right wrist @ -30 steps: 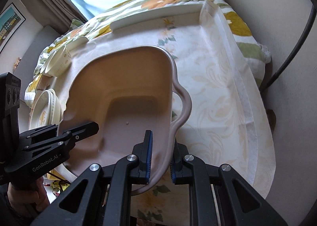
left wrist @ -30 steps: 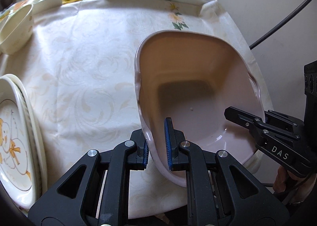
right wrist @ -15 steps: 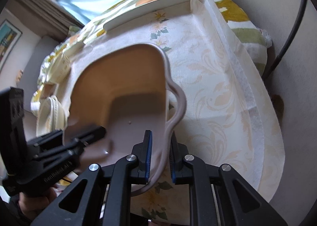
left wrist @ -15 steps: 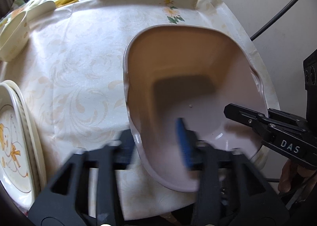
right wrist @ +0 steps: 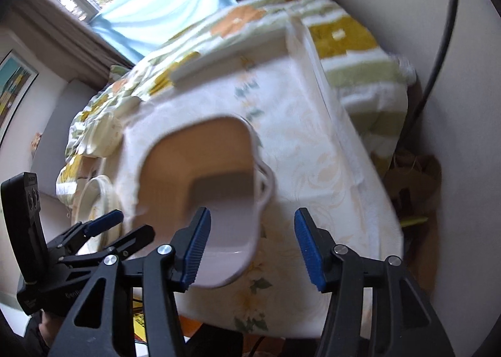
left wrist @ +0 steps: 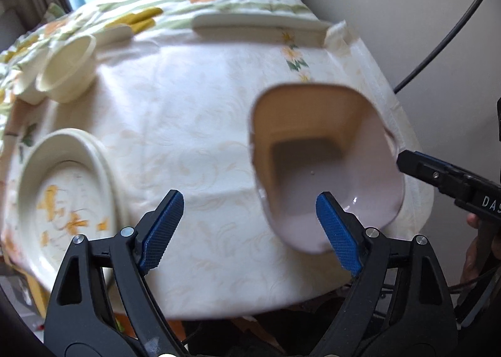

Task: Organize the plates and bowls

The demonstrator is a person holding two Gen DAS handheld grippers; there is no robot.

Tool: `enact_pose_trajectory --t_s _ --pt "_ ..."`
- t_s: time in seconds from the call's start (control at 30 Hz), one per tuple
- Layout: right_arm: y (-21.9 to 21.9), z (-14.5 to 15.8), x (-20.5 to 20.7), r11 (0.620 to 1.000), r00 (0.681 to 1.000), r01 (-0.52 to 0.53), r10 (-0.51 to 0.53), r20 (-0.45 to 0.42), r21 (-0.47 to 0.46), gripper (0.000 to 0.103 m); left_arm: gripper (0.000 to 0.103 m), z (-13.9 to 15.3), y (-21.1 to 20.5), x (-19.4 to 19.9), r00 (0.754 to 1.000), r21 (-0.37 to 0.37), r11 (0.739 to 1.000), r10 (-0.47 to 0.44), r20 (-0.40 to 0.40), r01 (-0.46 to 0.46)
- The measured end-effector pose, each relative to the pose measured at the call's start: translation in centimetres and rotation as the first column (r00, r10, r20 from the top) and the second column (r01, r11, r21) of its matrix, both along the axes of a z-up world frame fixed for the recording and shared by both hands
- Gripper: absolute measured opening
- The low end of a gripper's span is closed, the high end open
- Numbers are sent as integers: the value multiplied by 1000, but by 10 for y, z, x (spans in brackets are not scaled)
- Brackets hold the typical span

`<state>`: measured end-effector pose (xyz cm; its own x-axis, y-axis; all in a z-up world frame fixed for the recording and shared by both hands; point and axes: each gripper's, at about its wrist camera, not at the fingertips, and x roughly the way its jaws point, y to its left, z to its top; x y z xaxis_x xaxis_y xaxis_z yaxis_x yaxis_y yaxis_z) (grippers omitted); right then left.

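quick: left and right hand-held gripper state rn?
Left hand-held gripper: open, jaws just opening, off the pink dish.
Right hand-held gripper: open, jaws just opening, holding nothing.

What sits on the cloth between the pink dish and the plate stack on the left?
Nothing: in the left wrist view, only bare patterned tablecloth lies between the pink dish and the plate stack.

glossy glazed ceramic dish (left wrist: 325, 169) on matt patterned cloth tablecloth (left wrist: 194, 125)
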<state>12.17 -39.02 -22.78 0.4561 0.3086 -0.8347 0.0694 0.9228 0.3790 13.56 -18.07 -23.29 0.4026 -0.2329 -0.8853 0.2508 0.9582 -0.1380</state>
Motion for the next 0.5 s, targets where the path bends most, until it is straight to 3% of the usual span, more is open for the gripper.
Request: enact_pose_trajectory --t_s 0.13,0.17,0.2,0.23,0.27,0.33,0.5 --pt "17 44 1 996 992 -90 91 83 -22 52 86 48 35 -16 993 -4 997 74 86 -74" --pt "23 54 3 993 988 -112 115 103 -32 61 87 61 44 -18 989 -5 995 101 111 -101" --pt "31 64 6 990 982 -134 138 128 -42 84 89 76 57 -20 980 -6 990 138 146 -138" --pt "39 73 9 987 975 -153 159 154 -47 96 99 86 66 -19 971 -3 986 165 174 -167" --pt "47 81 13 984 966 -172 178 187 -48 103 103 96 77 -18 959 3 980 194 205 -199" --pt "65 95 23 978 948 -203 210 241 -54 103 103 110 101 -11 936 3 969 238 257 -247" --pt "118 105 61 964 936 -261 265 230 -50 103 103 115 164 24 914 -11 944 322 245 -329"
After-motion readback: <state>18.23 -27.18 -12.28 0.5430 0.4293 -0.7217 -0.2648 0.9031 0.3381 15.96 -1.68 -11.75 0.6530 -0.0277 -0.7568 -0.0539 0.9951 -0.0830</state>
